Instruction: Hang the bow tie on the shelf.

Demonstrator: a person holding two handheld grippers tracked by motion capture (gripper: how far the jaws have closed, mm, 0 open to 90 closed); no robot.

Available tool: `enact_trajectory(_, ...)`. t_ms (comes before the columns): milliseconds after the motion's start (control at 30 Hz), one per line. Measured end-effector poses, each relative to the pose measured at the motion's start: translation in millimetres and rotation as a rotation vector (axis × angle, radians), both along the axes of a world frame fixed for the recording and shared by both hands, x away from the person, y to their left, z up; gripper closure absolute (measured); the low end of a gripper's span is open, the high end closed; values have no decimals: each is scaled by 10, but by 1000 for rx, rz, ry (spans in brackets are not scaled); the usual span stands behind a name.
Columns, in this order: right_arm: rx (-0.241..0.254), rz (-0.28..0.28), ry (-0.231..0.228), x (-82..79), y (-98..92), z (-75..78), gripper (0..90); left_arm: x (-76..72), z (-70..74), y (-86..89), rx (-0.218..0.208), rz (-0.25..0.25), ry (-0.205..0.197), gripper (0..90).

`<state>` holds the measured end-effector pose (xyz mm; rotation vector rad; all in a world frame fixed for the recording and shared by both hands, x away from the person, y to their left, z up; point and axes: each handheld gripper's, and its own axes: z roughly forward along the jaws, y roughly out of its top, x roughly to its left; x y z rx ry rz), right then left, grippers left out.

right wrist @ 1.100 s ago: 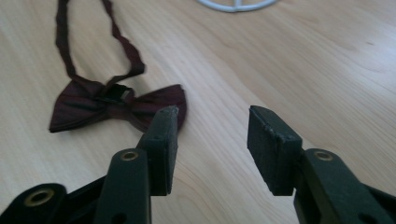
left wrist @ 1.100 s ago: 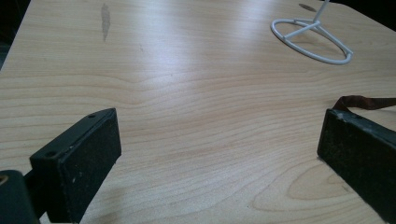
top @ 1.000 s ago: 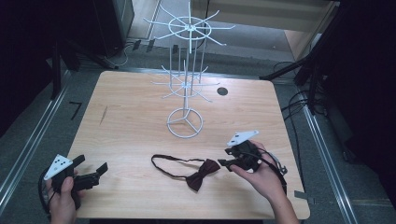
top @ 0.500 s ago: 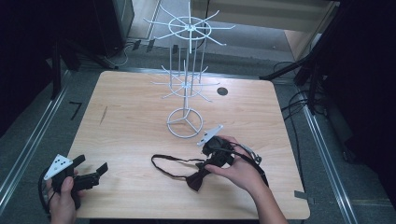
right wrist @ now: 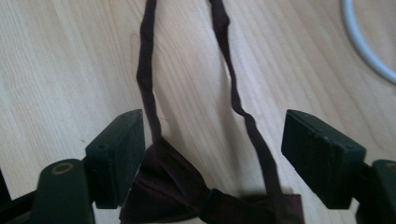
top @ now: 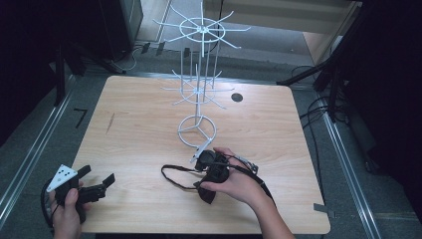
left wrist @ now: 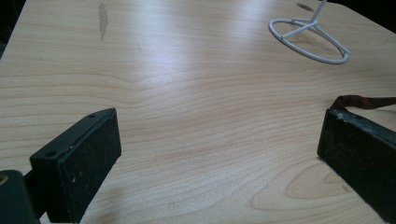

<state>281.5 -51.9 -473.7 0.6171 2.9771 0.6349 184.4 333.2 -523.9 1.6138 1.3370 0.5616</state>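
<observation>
Black two-jaw grippers, one per hand

Left gripper (top: 94, 183) carries a grey three-cornered plate, apparently dotted; right gripper (right wrist: 224, 154) shows blocky matte jaws with a brass-coloured screw, lower left.

High view overlooks the table (top: 149, 124); both gripper views skim it closely.

A dark maroon fabric bow tie (right wrist: 187, 196) lies flat on the light wooden tabletop at the lower centre of the high view, its thin matching strap (top: 175, 175) looping out leftward toward the frame's middle.
</observation>
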Motion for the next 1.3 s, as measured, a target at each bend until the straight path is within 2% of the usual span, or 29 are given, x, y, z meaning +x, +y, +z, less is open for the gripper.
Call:
enact_trajectory(100, -18, 13, 12, -8, 61, -36, 161, 0, 1, 0, 0, -1, 1, 2)
enact_trajectory(133, -23, 9, 10, -16, 86, -53, 105, 0, 0, 0, 0, -1, 0, 2)
enact_trajectory(200, -41, -8, -6, -14, 138, -82, 59, 0, 0, 0, 0, -1, 0, 2)
enact_trajectory(300, -37, -1, 14, -17, 198, -115, 63, 0, 1, -1, 2, -1, 1, 2)
enact_trajectory(400, -57, 28, 26, -45, 279, -159, 107, -1, 1, 0, 1, -1, 1, 2)
enact_trajectory(633, -87, 50, -3, -55, 399, -233, 145, -1, 1, 0, 1, -2, 1, 2)
enact_trajectory(767, -111, 44, -24, -54, 441, -266, 216, 0, 1, 0, 1, -2, 1, 2)
enact_trajectory(800, -118, 45, -39, -47, 449, -275, 290, 0, 0, 0, 0, -2, 0, 2)
enact_trajectory(833, -118, 45, -39, -47, 449, -275, 290, 0, 0, 0, 0, -2, 0, 2)
enact_trajectory(867, -125, 48, -33, -44, 451, -278, 396, 0, 1, -1, 2, -2, 1, 2)
enact_trajectory(933, -128, 53, -33, -42, 451, -282, 408, 0, 1, -1, 2, -2, 1, 2)
enact_trajectory(967, -121, 64, -22, -41, 452, -283, 468, 0, 1, -1, 2, -2, 1, 2)
enact_trajectory(1033, -122, 68, -18, -43, 450, -279, 493, 1, 0, -2, 1, -2, 0, 2)
enact_trajectory(1067, -118, 80, -6, -37, 444, -271, 580, 1, 0, -2, 2, -2, 1, 2)
enact_trajectory(1167, -119, 81, 1, -37, 441, -267, 628, 1, 0, -4, 2, -1, 0, 2)
enact_trajectory(1200, -125, 83, 5, -38, 437, -260, 684, 1, 0, -4, 3, -1, 0, 2)
enact_trajectory(1267, -127, 87, 4, -34, 433, -259, 704, 1, 0, -4, 3, -2, 1, 2)
enact_trajectory(1300, -126, 91, 2, -26, 420, -259, 767, 1, 0, -5, 2, -1, 0, 2)
